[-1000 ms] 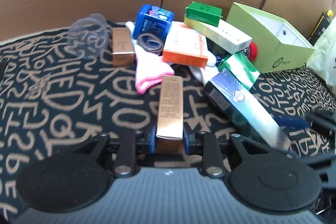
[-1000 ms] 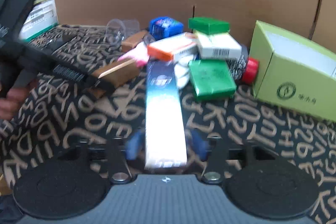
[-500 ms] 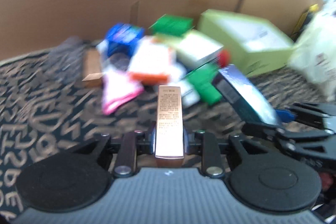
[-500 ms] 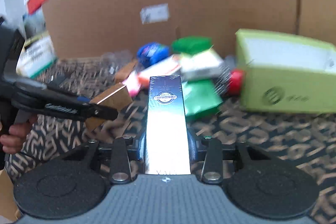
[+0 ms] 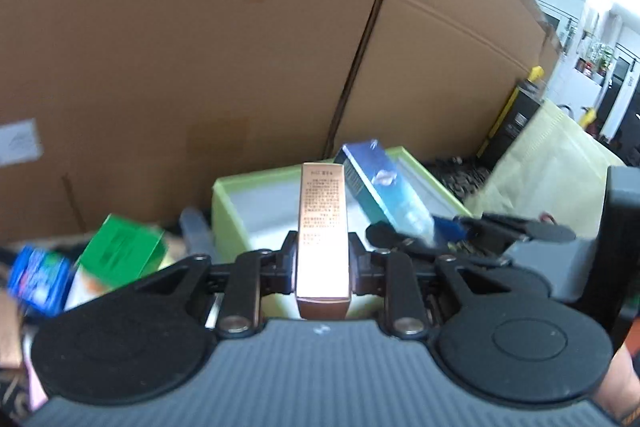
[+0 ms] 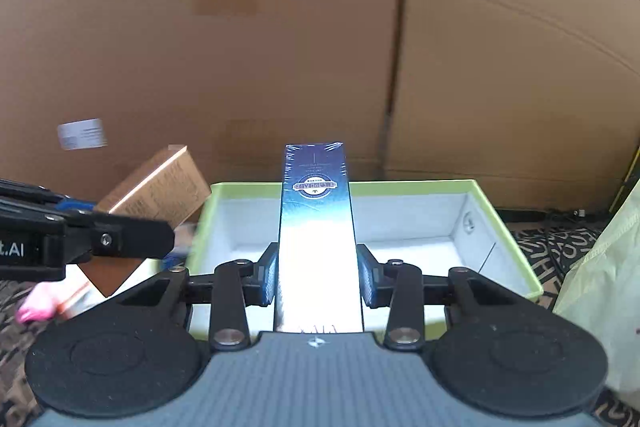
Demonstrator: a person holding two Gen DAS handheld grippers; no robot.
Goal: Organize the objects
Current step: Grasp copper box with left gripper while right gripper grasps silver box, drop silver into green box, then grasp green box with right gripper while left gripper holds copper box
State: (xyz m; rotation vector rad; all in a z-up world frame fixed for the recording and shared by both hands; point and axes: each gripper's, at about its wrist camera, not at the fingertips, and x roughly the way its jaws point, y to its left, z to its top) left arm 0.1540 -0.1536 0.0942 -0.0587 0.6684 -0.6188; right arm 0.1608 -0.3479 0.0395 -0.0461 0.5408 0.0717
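Cardboard wall (image 6: 280, 27), green box (image 6: 500, 227), left gripper (image 5: 322, 267) clamping copper carton (image 5: 322, 227)

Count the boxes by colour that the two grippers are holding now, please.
Copper box, in the left gripper: 1
Blue box, in the right gripper: 1
Total: 2
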